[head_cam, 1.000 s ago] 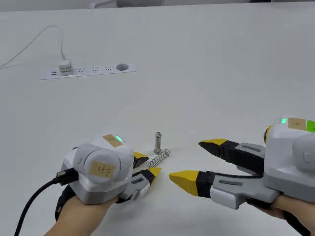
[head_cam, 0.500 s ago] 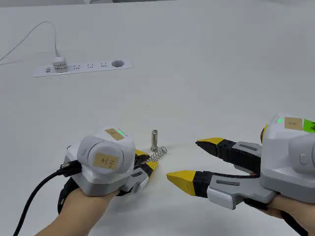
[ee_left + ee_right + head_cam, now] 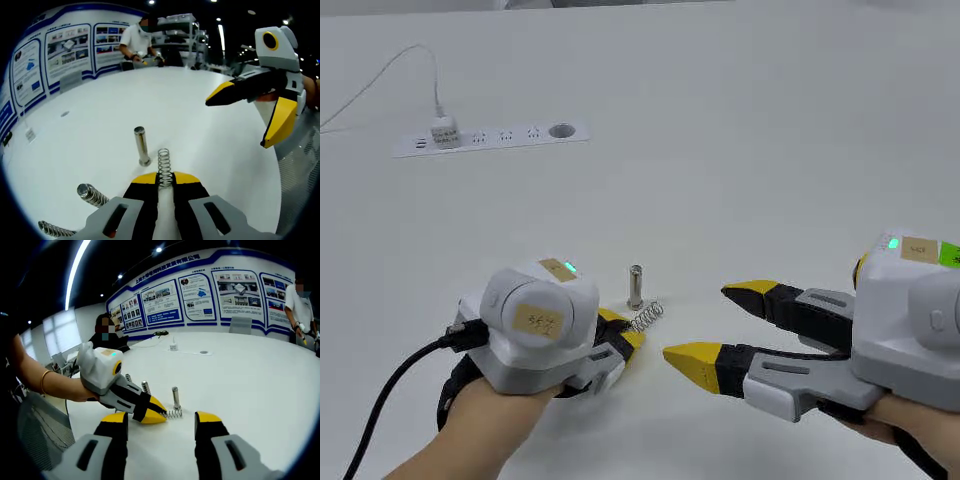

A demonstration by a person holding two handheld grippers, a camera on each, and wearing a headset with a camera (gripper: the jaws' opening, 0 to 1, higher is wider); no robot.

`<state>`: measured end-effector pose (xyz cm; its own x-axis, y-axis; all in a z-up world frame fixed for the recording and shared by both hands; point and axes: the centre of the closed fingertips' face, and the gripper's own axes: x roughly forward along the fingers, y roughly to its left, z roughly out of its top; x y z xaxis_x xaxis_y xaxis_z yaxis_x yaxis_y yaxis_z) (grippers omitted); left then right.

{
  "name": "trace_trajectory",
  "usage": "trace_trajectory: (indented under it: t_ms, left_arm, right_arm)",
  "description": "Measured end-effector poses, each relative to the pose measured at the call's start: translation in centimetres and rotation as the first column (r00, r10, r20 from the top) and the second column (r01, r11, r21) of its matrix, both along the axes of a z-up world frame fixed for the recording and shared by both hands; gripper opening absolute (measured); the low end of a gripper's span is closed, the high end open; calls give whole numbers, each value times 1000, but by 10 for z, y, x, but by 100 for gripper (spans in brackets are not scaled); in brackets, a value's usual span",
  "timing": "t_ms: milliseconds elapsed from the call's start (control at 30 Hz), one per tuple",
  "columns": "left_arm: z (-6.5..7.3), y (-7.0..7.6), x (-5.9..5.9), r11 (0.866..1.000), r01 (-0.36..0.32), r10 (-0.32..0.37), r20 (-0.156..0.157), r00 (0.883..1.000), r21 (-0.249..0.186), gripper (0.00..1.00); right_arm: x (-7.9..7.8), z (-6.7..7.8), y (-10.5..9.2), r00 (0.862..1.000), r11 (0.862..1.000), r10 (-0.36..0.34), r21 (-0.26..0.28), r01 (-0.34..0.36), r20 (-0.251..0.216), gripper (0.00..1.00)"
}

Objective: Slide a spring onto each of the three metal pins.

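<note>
The spring (image 3: 646,316) (image 3: 164,167) is pinched at one end between the closed yellow-tipped fingers of the left gripper (image 3: 628,338) (image 3: 159,178), low over the white desk (image 3: 720,150). Its free end juts forward and stops just beside the foot of a bare metal pin (image 3: 636,286) (image 3: 141,145), seemingly without touching it. That pin stands upright on the desk. In the left gripper view two more pins (image 3: 90,194) (image 3: 52,230) with coils around them sit near the bottom left. The right gripper (image 3: 698,322) (image 3: 235,124) hangs to the right of the spring, its fingers spread wide and holding nothing, tips pointing toward the pin. Far back on the desk lies a white power strip (image 3: 490,138) with a charger (image 3: 444,131) plugged in and a white cable (image 3: 380,75) trailing off
</note>
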<state>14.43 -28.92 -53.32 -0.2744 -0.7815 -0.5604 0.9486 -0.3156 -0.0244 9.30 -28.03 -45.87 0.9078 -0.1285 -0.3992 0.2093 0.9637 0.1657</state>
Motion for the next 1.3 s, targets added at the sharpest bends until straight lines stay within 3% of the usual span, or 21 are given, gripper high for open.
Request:
trace_trajectory:
  t_ms: [333, 800, 1167, 1300]
  left_arm:
    - [18, 10, 2, 999, -3, 3, -8, 1000, -34, 10]
    - [54, 29, -3, 988, 4, -11, -45, 999, -153, 10]
    - [74, 43, -9, 973, -2, -22, -102, 995, -229, 10]
    - [79, 48, -10, 966, -7, -22, -109, 994, -258, 10]
  right_arm:
    - [4, 14, -8, 999, 999, -23, 30, 22, 33, 54]
    - [14, 24, -7, 997, 996, -29, 86, 23, 71, 49]
    - [24, 27, 5, 992, 981, -22, 196, -3, 125, 43]
    - [26, 29, 12, 990, 973, -8, 229, -25, 141, 38]
